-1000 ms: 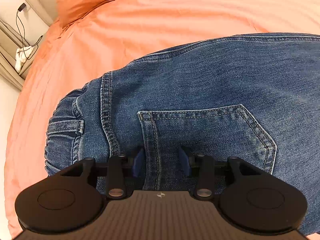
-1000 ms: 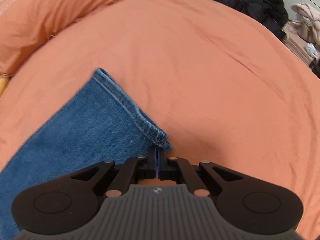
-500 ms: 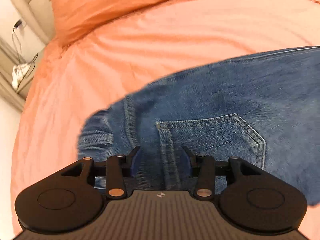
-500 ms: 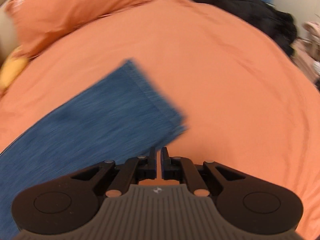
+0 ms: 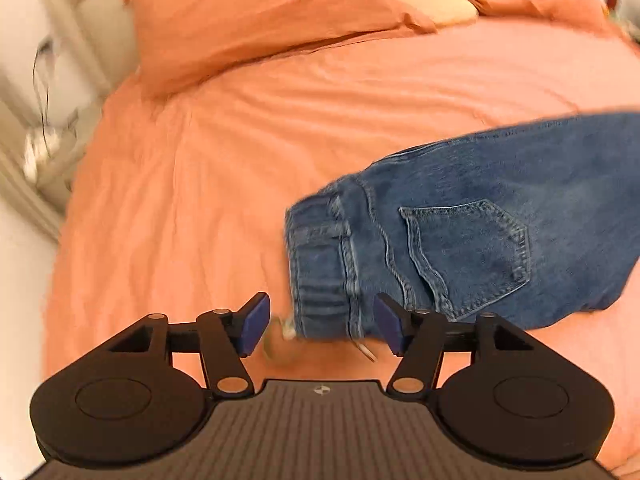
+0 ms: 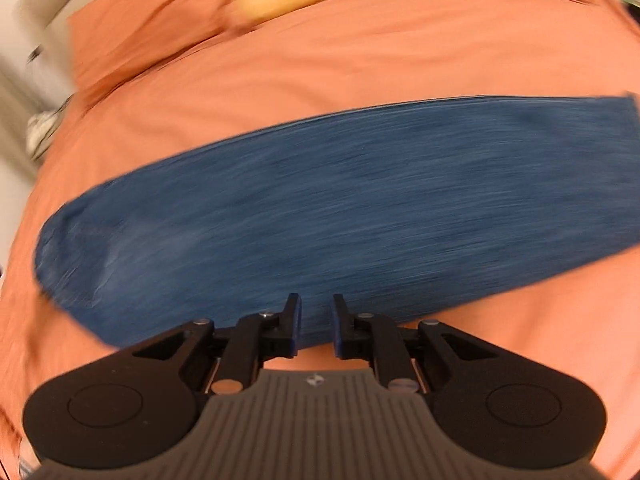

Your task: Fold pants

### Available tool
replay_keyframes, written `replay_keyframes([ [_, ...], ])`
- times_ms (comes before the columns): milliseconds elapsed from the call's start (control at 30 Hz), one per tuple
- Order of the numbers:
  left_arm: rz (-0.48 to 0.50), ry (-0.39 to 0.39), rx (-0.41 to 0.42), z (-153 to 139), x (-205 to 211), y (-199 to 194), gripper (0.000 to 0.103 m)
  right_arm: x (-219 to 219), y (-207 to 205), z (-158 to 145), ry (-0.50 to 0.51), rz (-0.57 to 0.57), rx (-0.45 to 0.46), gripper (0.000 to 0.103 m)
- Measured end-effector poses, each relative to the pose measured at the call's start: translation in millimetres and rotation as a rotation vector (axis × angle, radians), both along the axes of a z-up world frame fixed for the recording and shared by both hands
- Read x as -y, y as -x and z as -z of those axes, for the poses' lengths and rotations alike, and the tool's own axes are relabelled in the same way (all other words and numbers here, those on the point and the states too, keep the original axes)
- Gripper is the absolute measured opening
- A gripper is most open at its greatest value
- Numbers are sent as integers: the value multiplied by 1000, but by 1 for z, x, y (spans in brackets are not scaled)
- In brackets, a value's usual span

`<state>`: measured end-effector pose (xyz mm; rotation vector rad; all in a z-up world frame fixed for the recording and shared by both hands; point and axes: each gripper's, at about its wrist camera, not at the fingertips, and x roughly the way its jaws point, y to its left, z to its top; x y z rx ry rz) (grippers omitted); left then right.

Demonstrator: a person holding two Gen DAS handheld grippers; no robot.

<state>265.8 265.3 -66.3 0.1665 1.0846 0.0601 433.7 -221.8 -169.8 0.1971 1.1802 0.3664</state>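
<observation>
Blue jeans (image 5: 480, 232) lie flat on the orange bed cover, folded lengthwise, back pocket up and elastic waistband toward my left gripper. My left gripper (image 5: 320, 328) is open and empty, its tips at the near end of the waistband, just above the bed. In the right wrist view the jeans (image 6: 340, 208) stretch as a long blurred band from left to right. My right gripper (image 6: 316, 324) is open and empty at the near long edge of the jeans, around their middle.
Orange pillows (image 5: 256, 20) and a yellow cushion (image 5: 432, 0) lie at the head of the bed. A beige headboard and a bedside surface with cables (image 5: 44, 92) stand at the left. The orange bed cover (image 5: 180, 200) spreads all around the jeans.
My right gripper let go of the leg hem, opened and swung left to the middle of the jeans. My left gripper pulled back and left from the pocket to the waistband end and opened wider.
</observation>
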Motion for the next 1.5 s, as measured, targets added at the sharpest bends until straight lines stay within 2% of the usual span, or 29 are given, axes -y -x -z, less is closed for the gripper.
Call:
replay_keyframes([
  [100, -77, 152, 16, 11, -28, 12, 75, -52, 23, 11, -12, -70, 13, 16],
  [167, -130, 244, 33, 24, -42, 20, 81, -81, 39, 21, -31, -93, 6, 16],
  [233, -196, 341, 51, 42, -53, 24, 83, -102, 53, 32, -58, -96, 8, 18],
  [333, -271, 457, 69, 71, -65, 29, 83, -129, 78, 49, -46, -106, 44, 20],
  [367, -286, 492, 76, 79, -67, 31, 83, -135, 86, 54, -38, -112, 60, 22],
  [433, -316, 559, 100, 96, -71, 32, 83, -147, 102, 59, -20, -135, 101, 36],
  [567, -431, 736, 160, 124, -82, 26, 83, -173, 119, 67, 25, -186, 177, 43],
  [633, -504, 783, 179, 133, -88, 22, 82, -186, 122, 70, 64, -223, 213, 50],
  [700, -536, 772, 179, 136, -91, 18, 68, -196, 124, 71, 109, -270, 254, 51],
  [767, -523, 727, 209, 126, -91, 15, 46, -206, 124, 70, 163, -315, 315, 54],
  [833, -504, 686, 226, 113, -89, 12, 38, -213, 126, 65, 213, -362, 386, 56],
  [933, -482, 607, 245, 91, -79, 5, 34, -218, 134, 56, 273, -443, 494, 56],
  [1000, -461, 542, 241, 81, -70, -1, 34, -223, 135, 55, 299, -507, 526, 57],
  [1100, -443, 480, 216, 82, -63, -10, 33, -232, 129, 64, 343, -571, 512, 55],
  [1200, -450, 489, 197, 87, -65, -9, 33, -237, 120, 79, 379, -575, 505, 53],
  [1233, -454, 491, 190, 88, -65, -10, 33, -240, 119, 83, 391, -580, 508, 46],
  [1267, -456, 491, 185, 90, -66, -10, 33, -243, 119, 86, 401, -583, 511, 35],
  [1300, -456, 488, 183, 88, -65, -11, 33, -243, 122, 86, 399, -588, 510, 9],
  [1433, -467, 461, 180, 78, -65, -14, 32, -238, 138, 66, 334, -552, 519, 4],
  [1500, -455, 418, 161, 74, -61, -19, 31, -232, 148, 58, 283, -506, 496, 4],
])
